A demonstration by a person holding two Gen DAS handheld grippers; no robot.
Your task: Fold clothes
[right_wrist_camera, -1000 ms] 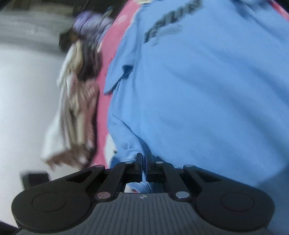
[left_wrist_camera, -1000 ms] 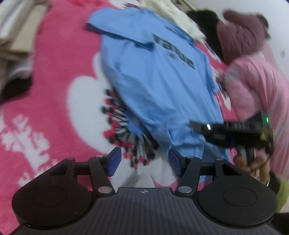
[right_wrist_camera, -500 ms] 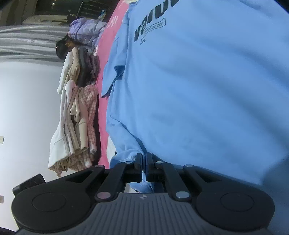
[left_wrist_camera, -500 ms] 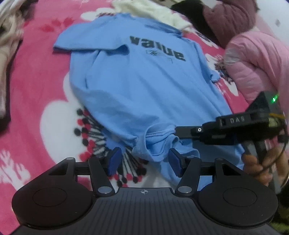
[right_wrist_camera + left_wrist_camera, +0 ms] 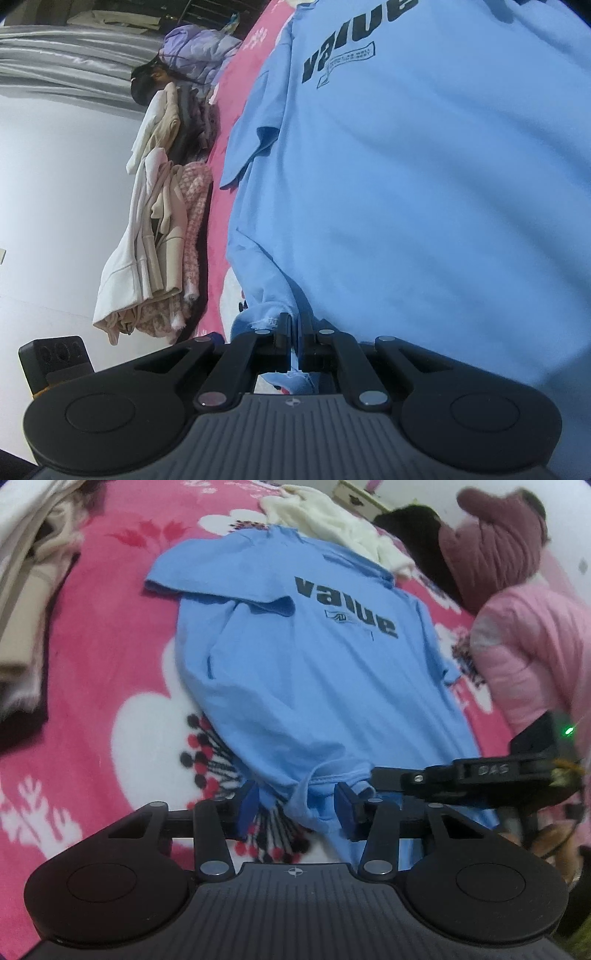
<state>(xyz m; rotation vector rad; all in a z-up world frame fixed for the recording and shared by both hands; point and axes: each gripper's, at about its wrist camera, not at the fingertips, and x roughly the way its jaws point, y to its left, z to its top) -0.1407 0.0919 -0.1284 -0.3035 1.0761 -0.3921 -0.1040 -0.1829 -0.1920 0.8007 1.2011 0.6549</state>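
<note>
Fingers [image 5: 293,341] pinching shirt [image 5: 424,184] hem (sideways)

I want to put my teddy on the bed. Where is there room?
Bare blanket lies left of the blue shirt, between it and the beige clothes. The right side is crowded: a pink jacket and white top border the shirt, and the right gripper pinches its hem.

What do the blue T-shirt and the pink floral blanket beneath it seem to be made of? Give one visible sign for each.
Blue T-shirt: probably thin cotton jersey, matte; it drapes in soft wrinkles and its hem bunches limply. Pink floral blanket: likely plush fleece, with a fuzzy, soft-edged printed pattern. Neither fibre can be confirmed by sight.
</note>
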